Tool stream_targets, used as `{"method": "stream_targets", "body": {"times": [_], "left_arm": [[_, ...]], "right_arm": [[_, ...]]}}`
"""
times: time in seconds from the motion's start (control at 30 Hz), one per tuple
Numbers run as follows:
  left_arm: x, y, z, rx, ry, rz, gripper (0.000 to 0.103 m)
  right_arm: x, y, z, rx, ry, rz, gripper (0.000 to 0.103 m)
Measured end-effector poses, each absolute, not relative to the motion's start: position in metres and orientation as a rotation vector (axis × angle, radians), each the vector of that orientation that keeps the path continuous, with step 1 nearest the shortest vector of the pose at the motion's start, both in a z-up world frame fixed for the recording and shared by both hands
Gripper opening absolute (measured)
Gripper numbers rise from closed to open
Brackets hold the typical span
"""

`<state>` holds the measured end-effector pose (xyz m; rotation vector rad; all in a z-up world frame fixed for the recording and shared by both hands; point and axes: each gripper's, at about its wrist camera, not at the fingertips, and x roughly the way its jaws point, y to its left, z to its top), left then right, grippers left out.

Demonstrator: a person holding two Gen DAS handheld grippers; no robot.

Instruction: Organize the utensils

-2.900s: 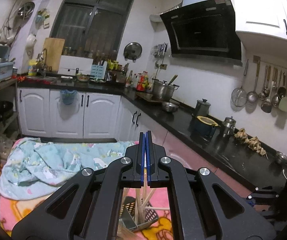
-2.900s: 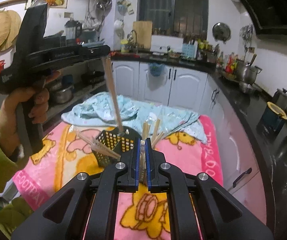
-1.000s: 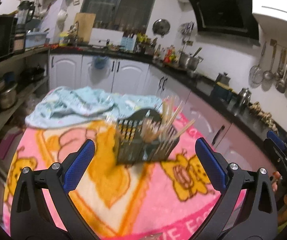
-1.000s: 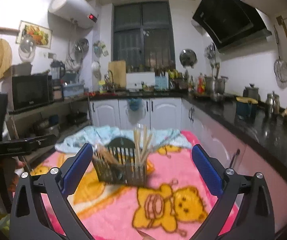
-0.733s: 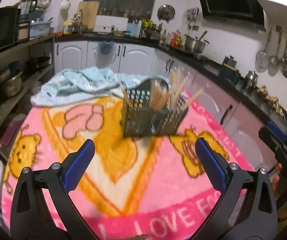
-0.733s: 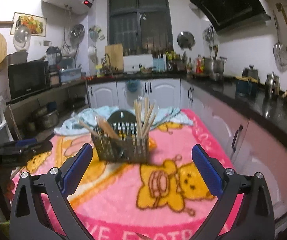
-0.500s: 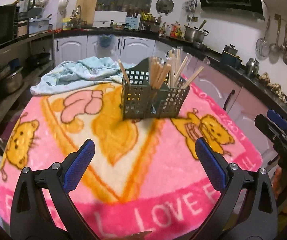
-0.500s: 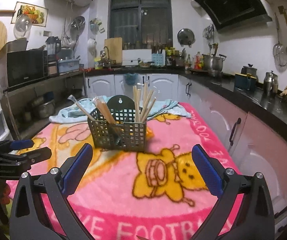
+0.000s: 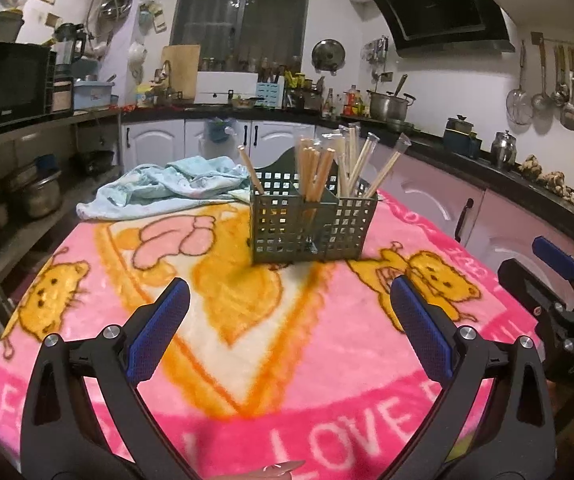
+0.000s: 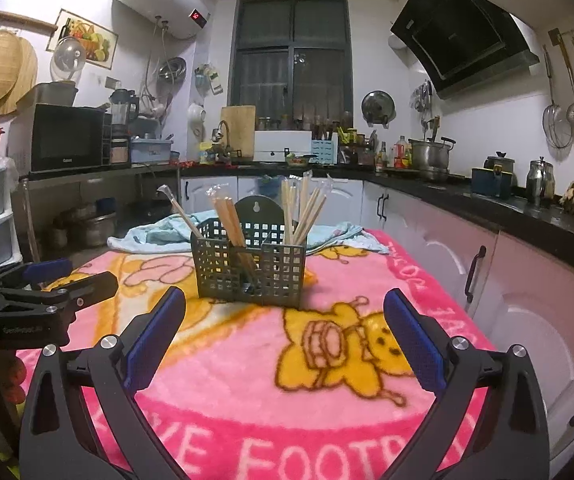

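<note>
Near the far middle of the pink cartoon blanket [image 9: 247,340]: a dark green slotted utensil basket [image 9: 311,224], upright, divided into compartments. Wooden chopsticks [image 9: 315,168] standing bundled in its middle section; more, in clear wrappers, fanned out of the right-hand section; a single one leaning out of the left. Just behind, toward the far edge, a crumpled pale blue cloth [image 9: 167,184]. At the near edge, well apart from the basket: left gripper [image 9: 287,332], jaws spread wide, blue pads bare, gripping nothing. Likewise right gripper [image 10: 285,336], spread equally wide and empty, level with the left one. Beyond the blanket's right edge, pink cabinet fronts under a black worktop [image 10: 527,212].
</note>
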<state>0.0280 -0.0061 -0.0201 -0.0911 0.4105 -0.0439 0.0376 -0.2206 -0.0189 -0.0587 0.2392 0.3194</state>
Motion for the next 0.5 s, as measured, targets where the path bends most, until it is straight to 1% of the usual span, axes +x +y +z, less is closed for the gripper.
{"method": "stream_targets", "body": {"times": [0.2, 0.5], "left_arm": [[0.0264, -0.0063, -0.0198, -0.101, 0.399, -0.046, 0.092], [0.0271, -0.006, -0.02, -0.106, 0.398, -0.038, 0.092]], "right_arm": [[0.0355, -0.2211, -0.0175, -0.047, 0.208, 0.299, 0.097], [0.0404, -0.221, -0.0208, -0.045, 0.227, 0.294, 0.097]]}}
